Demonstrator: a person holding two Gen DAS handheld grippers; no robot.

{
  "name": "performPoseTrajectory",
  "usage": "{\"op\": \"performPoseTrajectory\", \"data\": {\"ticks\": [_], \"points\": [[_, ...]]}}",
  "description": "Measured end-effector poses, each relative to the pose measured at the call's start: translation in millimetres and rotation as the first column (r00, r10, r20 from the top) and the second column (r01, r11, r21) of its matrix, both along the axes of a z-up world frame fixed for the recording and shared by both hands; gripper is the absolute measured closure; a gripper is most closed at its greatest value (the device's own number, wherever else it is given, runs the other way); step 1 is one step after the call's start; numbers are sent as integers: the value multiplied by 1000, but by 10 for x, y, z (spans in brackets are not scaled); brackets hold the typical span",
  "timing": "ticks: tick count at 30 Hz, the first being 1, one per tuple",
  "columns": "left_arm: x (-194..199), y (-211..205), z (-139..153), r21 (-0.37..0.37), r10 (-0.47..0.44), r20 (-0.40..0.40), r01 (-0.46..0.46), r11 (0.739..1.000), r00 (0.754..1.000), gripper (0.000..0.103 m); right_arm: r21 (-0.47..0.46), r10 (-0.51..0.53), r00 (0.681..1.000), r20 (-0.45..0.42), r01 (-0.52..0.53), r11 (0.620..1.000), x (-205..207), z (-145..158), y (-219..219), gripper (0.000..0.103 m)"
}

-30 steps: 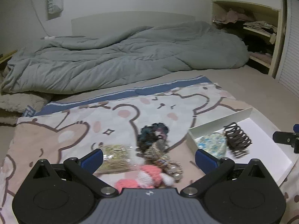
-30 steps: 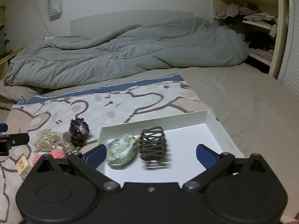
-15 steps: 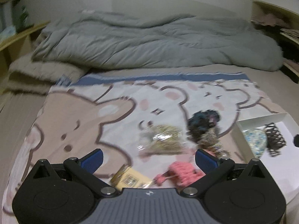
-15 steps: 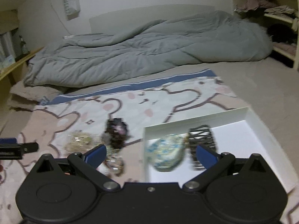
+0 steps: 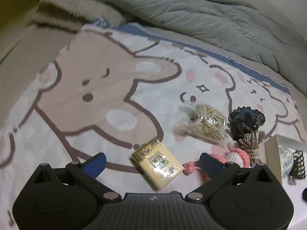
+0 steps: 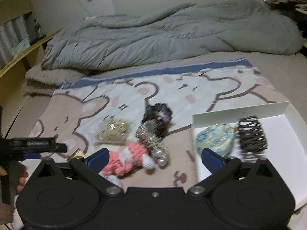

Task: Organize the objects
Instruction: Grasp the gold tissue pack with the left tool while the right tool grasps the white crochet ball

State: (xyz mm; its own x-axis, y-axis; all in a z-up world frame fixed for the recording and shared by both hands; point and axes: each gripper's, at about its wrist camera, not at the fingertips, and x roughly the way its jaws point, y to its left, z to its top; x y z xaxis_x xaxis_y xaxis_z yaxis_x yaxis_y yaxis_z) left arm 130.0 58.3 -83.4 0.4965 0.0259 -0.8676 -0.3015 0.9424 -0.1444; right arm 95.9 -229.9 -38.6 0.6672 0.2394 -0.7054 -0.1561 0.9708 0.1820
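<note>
Two items are already lying inside the white cardboard tray (image 6: 276, 132). Swinging leftward off it, the left tongs (image 5: 152, 162) are now gaping, empty, over the yellow cellophane-wrapped packet (image 5: 158, 162), likely next; its print is unreadable. Right tongs (image 6: 154, 158) are hovering released above the pink crocheted doll (image 6: 126, 157).

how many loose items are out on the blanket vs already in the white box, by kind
On the blanket:
yellow packet: 1
bag of gold cord: 1
dark scrunchie: 1
beaded pearl hair piece: 1
pink knitted toy: 1

In the white box:
blue floral pouch: 1
dark claw clip: 1

Total: 7
</note>
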Motion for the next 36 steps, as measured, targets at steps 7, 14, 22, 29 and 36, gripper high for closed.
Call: {"op": "performPoseTrajectory", "data": {"ticks": [7, 14, 22, 29, 36], "points": [[115, 91, -221, -129, 119, -76, -128, 983, 990, 17, -64, 96, 995, -39, -99, 993, 132, -218, 371, 0], [254, 118, -406, -140, 167, -128, -184, 973, 978, 28, -26, 153, 978, -140, -158, 987, 232, -576, 528, 7], [373, 83, -582, -132, 160, -193, -187, 973, 968, 40, 14, 226, 949, -221, -229, 973, 201, -869, 679, 21], [443, 42, -657, -123, 172, -208, -201, 972, 963, 39, -8, 261, 932, -252, -272, 962, 168, -1011, 794, 28], [470, 83, -743, -134, 237, -217, -269, 954, 947, 39, -20, 266, 926, -266, -282, 959, 133, -1113, 882, 38]]}}
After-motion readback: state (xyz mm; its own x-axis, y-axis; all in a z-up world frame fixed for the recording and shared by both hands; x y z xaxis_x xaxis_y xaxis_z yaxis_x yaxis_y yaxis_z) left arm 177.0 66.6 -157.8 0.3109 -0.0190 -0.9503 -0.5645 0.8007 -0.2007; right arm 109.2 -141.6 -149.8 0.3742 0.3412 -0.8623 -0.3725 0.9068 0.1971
